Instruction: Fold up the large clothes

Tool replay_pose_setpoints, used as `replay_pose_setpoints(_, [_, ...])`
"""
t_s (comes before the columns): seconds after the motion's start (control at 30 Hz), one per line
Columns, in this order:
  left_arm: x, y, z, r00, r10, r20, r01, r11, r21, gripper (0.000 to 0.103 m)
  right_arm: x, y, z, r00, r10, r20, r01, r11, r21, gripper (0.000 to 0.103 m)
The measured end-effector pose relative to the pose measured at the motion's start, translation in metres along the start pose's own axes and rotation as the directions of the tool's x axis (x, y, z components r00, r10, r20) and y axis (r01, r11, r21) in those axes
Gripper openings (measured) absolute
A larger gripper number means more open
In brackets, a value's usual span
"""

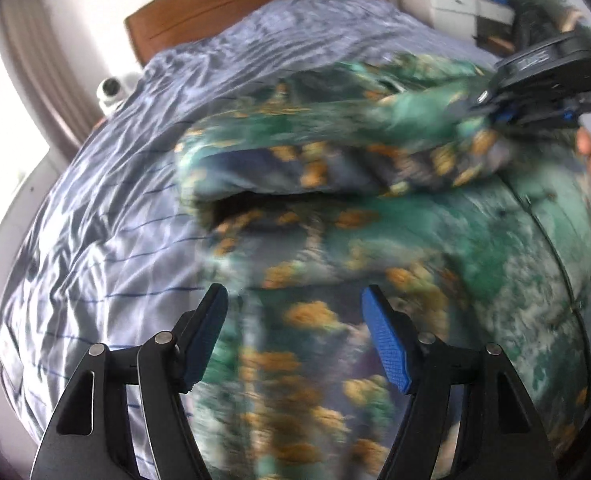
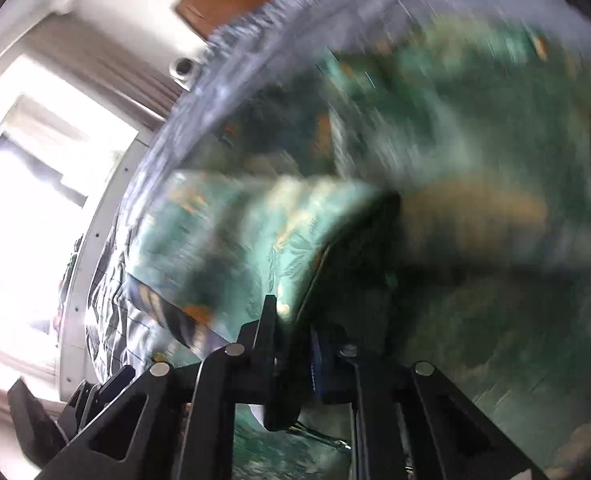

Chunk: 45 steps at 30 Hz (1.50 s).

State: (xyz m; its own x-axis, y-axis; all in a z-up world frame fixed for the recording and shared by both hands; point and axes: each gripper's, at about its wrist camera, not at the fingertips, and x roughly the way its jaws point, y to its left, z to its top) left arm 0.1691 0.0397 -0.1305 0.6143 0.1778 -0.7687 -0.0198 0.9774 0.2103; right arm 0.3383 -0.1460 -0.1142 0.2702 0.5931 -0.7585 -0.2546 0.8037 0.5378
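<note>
Green flowered garment (image 1: 395, 240) lies on the bed (image 1: 95, 240); left gripper (image 1: 295, 320) gapes above its near part, right gripper (image 1: 491, 114) pinches its far-right fold.

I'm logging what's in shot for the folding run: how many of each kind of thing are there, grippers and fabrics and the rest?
Grippers: 2, left gripper and right gripper
Patterned green garment: 1
Striped grey-blue bedsheet: 1
Wooden headboard: 1
Small white camera: 1
Total: 6
</note>
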Motion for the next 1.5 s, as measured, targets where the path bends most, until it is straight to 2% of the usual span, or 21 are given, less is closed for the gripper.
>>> replay_pose_setpoints(0.07, [-0.001,0.011,0.004,1.000,-0.004,0.006,0.004,0.999,-0.037,0.072,-0.021,0.020,0.024,0.994,-0.042,0.101,0.052,0.993,-0.106,0.013])
replay_pose_setpoints(0.13, [0.000,0.022,0.014,1.000,-0.010,0.015,0.011,0.997,-0.080,0.072,-0.033,0.027,0.052,0.981,-0.078,0.177,0.106,0.982,-0.153,0.013])
replay_pose_setpoints(0.23, [0.005,0.032,0.025,1.000,-0.011,0.026,0.014,0.993,-0.121,0.074,-0.032,0.021,0.090,0.965,-0.134,0.225,0.177,0.967,-0.182,0.013])
replay_pose_setpoints(0.33, [0.019,0.041,0.035,1.000,-0.011,0.013,0.013,0.989,-0.147,0.076,-0.008,-0.005,0.113,0.961,-0.197,0.195,0.229,0.961,-0.154,0.013])
replay_pose_setpoints(0.43, [0.036,0.052,0.050,0.999,-0.051,-0.011,0.048,0.982,-0.184,0.076,0.021,-0.030,0.110,0.960,-0.248,0.132,0.264,0.957,-0.117,0.013])
replay_pose_setpoints(0.5, [0.051,0.063,0.071,0.994,-0.111,-0.024,0.102,0.969,-0.225,0.076,0.034,-0.042,0.101,0.959,-0.261,0.109,0.272,0.957,-0.103,0.014])
replay_pose_setpoints(0.57, [0.068,0.070,0.091,0.987,-0.154,-0.039,0.139,0.956,-0.257,0.076,0.041,-0.050,0.089,0.957,-0.272,0.106,0.281,0.956,-0.089,0.023])
replay_pose_setpoints(0.67, [0.090,0.068,0.114,0.984,-0.172,-0.054,0.152,0.955,-0.256,0.074,0.038,-0.053,0.090,0.957,-0.272,0.097,0.280,0.957,-0.076,0.034])
replay_pose_setpoints(0.73, [0.105,0.058,0.124,0.982,-0.175,-0.064,0.157,0.962,-0.222,0.074,0.026,-0.047,0.094,0.948,-0.291,0.128,0.303,0.949,-0.090,0.034])
replay_pose_setpoints(0.8, [0.122,0.045,0.125,0.981,-0.162,-0.103,0.141,0.973,-0.182,0.074,0.011,-0.031,0.097,0.926,-0.315,0.210,0.351,0.923,-0.161,0.034])
replay_pose_setpoints(0.83, [0.131,0.038,0.123,0.983,-0.135,-0.124,0.115,0.981,-0.158,0.074,0.005,-0.021,0.098,0.922,-0.306,0.238,0.356,0.911,-0.207,0.034])
replay_pose_setpoints(0.87, [0.136,0.034,0.122,0.984,-0.118,-0.134,0.099,0.985,-0.140,0.074,0.004,-0.013,0.099,0.928,-0.283,0.241,0.341,0.908,-0.245,0.034])
replay_pose_setpoints(0.93, [0.144,0.028,0.119,0.986,-0.094,-0.141,0.078,0.991,-0.111,0.075,0.013,0.003,0.099,0.965,-0.192,0.181,0.243,0.913,-0.327,0.034])
replay_pose_setpoints(0.97, [0.145,0.027,0.117,0.986,-0.089,-0.140,0.074,0.992,-0.105,0.075,0.019,0.006,0.097,0.972,-0.177,0.153,0.221,0.910,-0.350,0.034])
replay_pose_setpoints(1.0, [0.144,0.027,0.117,0.986,-0.093,-0.142,0.078,0.991,-0.109,0.075,0.038,0.008,0.095,0.976,-0.198,0.094,0.219,0.895,-0.389,0.034])
replay_pose_setpoints(1.07, [0.142,0.032,0.122,0.980,-0.117,-0.161,0.098,0.988,-0.120,0.076,0.070,-0.001,0.091,0.956,-0.295,0.000,0.269,0.871,-0.411,0.031])
replay_pose_setpoints(1.1, [0.142,0.034,0.125,0.977,-0.131,-0.170,0.110,0.986,-0.125,0.078,0.078,-0.005,0.091,0.949,-0.316,-0.017,0.282,0.870,-0.404,0.030])
replay_pose_setpoints(1.2, [0.150,0.041,0.147,0.972,-0.154,-0.180,0.130,0.982,-0.138,0.082,0.082,-0.013,0.091,0.954,-0.299,-0.012,0.273,0.886,-0.375,0.030])
replay_pose_setpoints(1.37, [0.198,0.049,0.181,0.959,-0.165,-0.230,0.120,0.973,-0.196,0.085,0.084,-0.020,0.092,0.957,-0.288,-0.019,0.262,0.894,-0.365,0.030])
replay_pose_setpoints(1.5, [0.213,0.058,0.202,0.965,-0.169,-0.198,0.110,0.954,-0.280,0.086,0.086,-0.023,0.091,0.961,-0.277,-0.012,0.256,0.903,-0.345,0.030])
